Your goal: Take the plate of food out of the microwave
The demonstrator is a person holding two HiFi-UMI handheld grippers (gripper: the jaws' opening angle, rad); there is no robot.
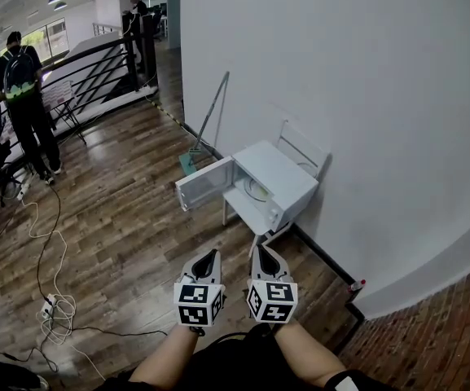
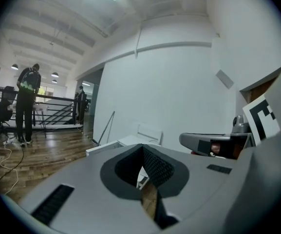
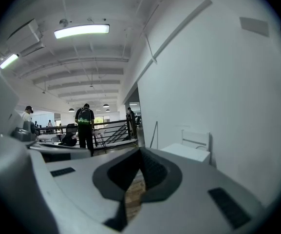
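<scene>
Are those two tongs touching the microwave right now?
Apart. The head view shows the left tongs and right tongs well short of the microwave, with wooden floor between them.

The left gripper [image 2: 142,177], grey plastic with dark ribbed pads, has its jaws pressed together with nothing between them. Only a thin slit of brown wooden floor [image 2: 28,152] shows through. Beyond its tips stands a white box-shaped microwave [image 2: 130,141], its door [image 2: 103,148] swung open, against a plain white wall [image 2: 169,91]. A long-handled mop [image 2: 106,126] leans nearby. The grey right gripper [image 2: 189,140] sits alongside. Far left, a person in dark clothes [image 2: 27,101] stands by a black metal railing [image 2: 57,110].
</scene>
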